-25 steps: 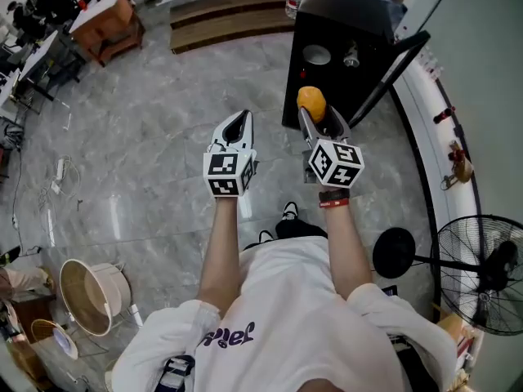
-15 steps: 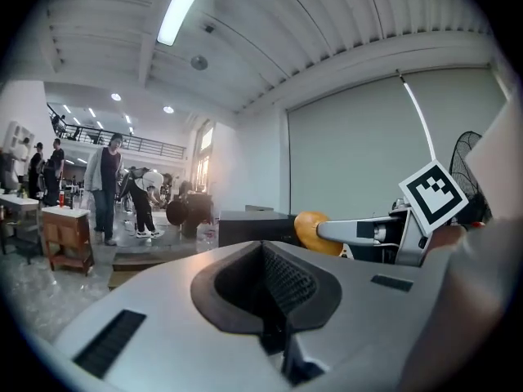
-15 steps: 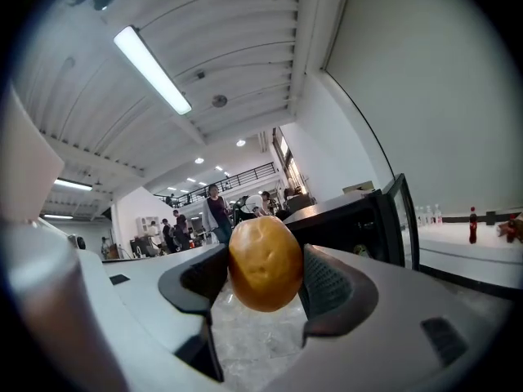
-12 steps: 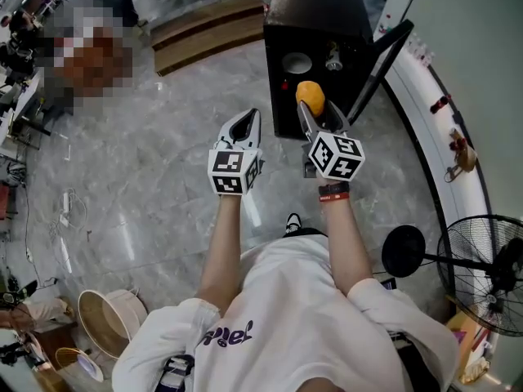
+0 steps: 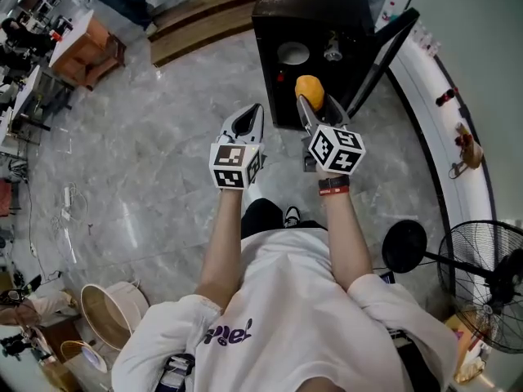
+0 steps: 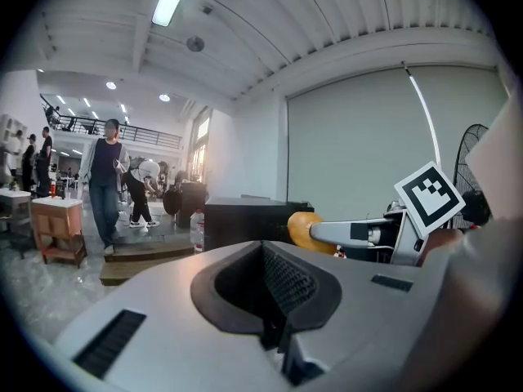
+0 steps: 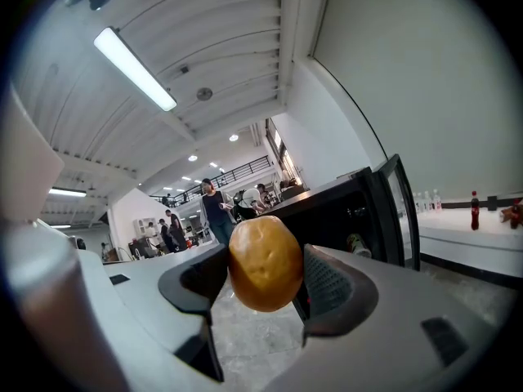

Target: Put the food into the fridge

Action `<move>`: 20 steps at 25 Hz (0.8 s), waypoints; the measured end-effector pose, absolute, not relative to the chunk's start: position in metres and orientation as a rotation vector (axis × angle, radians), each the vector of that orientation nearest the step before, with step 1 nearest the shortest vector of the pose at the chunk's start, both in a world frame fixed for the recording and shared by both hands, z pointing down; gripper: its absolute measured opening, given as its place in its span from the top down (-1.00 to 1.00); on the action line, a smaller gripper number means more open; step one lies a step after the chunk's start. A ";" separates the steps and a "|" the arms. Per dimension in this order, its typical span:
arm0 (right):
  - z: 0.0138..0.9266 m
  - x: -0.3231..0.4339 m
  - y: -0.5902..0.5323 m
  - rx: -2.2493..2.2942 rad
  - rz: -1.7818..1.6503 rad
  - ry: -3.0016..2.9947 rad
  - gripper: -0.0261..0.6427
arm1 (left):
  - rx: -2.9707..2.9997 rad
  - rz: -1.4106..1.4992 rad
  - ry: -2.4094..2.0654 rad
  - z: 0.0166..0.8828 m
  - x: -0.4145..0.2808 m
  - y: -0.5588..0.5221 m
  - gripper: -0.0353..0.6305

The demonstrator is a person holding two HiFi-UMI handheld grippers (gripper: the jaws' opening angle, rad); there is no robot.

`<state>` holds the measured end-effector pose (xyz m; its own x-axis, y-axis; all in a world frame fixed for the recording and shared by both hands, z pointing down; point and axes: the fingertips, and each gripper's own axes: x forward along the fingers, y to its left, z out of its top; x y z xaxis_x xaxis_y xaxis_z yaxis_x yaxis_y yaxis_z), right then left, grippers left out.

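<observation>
In front of the open black fridge [image 5: 315,2], the right gripper [image 5: 319,109] clamps a round orange-yellow food [image 5: 309,91] between its fingers; the left gripper [image 5: 252,114] has its fingers closed on nothing.

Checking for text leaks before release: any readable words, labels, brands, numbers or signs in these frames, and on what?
Purple print on the white shirt: upside down and creased, not reliably readable.
Marker cubes: square code patterns only, no letters.
Dark bottle with red cap: label too small to read.
Nothing else legible.
</observation>
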<state>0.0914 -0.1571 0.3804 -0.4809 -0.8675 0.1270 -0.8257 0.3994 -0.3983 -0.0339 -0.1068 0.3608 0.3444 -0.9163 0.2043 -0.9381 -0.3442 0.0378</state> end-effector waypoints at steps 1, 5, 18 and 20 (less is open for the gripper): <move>0.385 0.092 -0.159 -1.542 -0.646 2.544 0.01 | 2.447 0.226 -1.702 0.364 -0.033 -0.108 0.84; 0.398 0.085 -0.165 -1.539 -0.683 2.559 0.01 | 2.423 0.234 -1.703 0.372 -0.039 -0.112 0.84; 0.467 0.063 -0.183 -1.589 -0.834 2.554 0.01 | 2.388 0.240 -1.587 0.435 -0.057 -0.141 0.84; 0.478 0.061 -0.191 -1.601 -0.853 2.547 0.01 | 2.390 0.246 -1.568 0.445 -0.059 -0.151 0.84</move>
<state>0.0607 -0.1909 0.4783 -0.4758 -0.8380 0.2671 -0.8299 0.3272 -0.4519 -0.0591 -0.1510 0.4449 0.3992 -0.8707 0.2873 -0.9168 -0.3768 0.1319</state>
